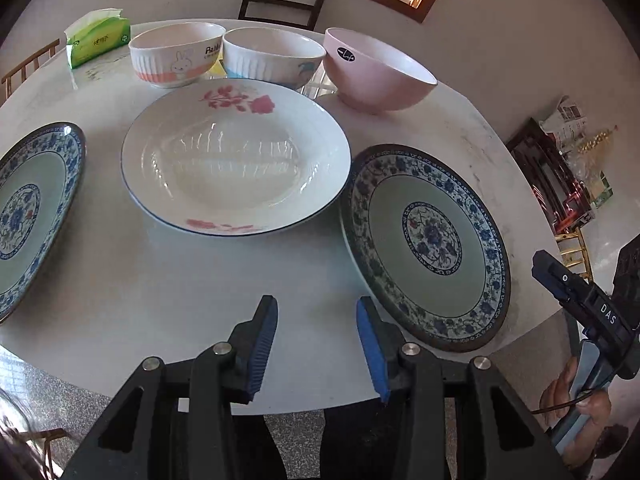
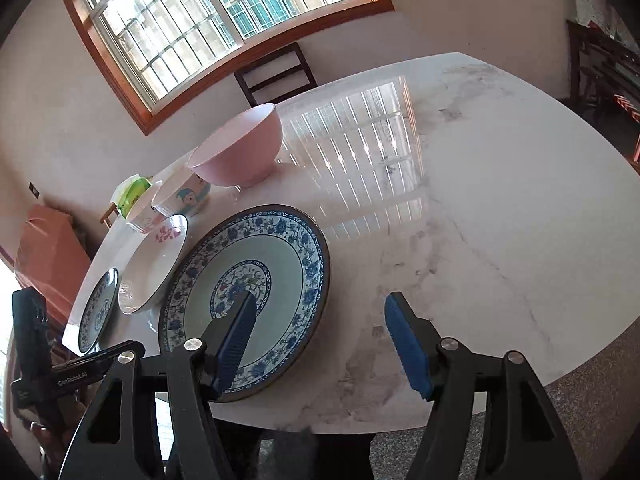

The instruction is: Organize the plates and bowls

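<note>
A white plate with pink flowers (image 1: 236,156) lies mid-table, between two blue-patterned plates, one at the left (image 1: 32,208) and one at the right (image 1: 428,244). Behind stand a rabbit bowl (image 1: 176,56), a white ribbed bowl (image 1: 272,56) and a pink bowl (image 1: 376,72). My left gripper (image 1: 316,312) is open and empty above the table's near edge. My right gripper (image 2: 320,308) is open and empty, its left finger (image 2: 236,336) over the right blue plate (image 2: 280,268). The pink bowl (image 2: 240,148) and flowered plate (image 2: 156,260) also show there.
A green tissue pack (image 1: 98,36) sits at the far left of the white marble table (image 2: 480,208). A dark chair (image 1: 280,0) stands behind the table under a window. Shelving (image 1: 552,176) stands at the right. The other hand-held gripper (image 1: 592,312) shows at the right edge.
</note>
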Tool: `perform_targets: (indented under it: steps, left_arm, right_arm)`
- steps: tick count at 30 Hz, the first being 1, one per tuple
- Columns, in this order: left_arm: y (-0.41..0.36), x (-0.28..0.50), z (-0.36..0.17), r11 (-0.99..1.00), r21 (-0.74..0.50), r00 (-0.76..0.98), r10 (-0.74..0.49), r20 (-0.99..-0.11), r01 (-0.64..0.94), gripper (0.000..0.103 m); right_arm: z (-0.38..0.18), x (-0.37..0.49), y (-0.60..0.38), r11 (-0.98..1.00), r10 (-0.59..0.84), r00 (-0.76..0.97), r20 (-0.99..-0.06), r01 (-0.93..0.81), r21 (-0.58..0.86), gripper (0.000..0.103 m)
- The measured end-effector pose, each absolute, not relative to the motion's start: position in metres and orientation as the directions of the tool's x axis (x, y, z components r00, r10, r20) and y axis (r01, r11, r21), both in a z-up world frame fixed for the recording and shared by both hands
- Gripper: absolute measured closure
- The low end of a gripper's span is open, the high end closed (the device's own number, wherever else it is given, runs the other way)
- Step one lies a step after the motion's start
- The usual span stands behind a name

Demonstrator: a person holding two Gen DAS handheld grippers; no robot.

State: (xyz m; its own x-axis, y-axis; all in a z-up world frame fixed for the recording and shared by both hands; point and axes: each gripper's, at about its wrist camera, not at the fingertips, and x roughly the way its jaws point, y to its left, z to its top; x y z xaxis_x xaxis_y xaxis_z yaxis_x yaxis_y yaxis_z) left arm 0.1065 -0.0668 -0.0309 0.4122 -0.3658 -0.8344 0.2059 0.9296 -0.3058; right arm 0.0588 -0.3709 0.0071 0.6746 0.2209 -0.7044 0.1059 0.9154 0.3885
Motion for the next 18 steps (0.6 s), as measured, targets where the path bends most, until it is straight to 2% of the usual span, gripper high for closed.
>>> perform_targets:
  steps: [6,11,13,17,18]
  left_arm:
    - [-0.084,0.123,-0.032,0.941,-0.290,0.406,-0.337,-0.850,0.173,0.061]
    - [-0.082,0.123,-0.035,0.931,-0.329,0.383,-0.364,-0.849,0.154,0.061]
    - [-0.077,0.124,-0.035,0.921,-0.360,0.373,-0.389,-0.842,0.147,0.061]
    - [-0.062,0.130,-0.034,0.860,-0.497,0.366,-0.503,-0.783,0.117,0.061]
    - [-0.062,0.132,-0.033,0.862,-0.494,0.374,-0.496,-0.783,0.109,0.061]
  right_arm:
    - [-0.011,0.080,-0.373,0.907,0.275,0.642,-0.715,0.074,0.415,0.038]
    - [-0.022,0.098,-0.377,0.891,0.325,0.628,-0.707,0.049,0.452,0.038]
    - [-0.023,0.104,-0.377,0.882,0.351,0.623,-0.699,0.033,0.471,0.038]
    - [-0.026,0.111,-0.384,0.846,0.415,0.616,-0.670,0.012,0.534,0.038]
    - [-0.027,0.112,-0.385,0.839,0.425,0.615,-0.664,0.007,0.544,0.038]
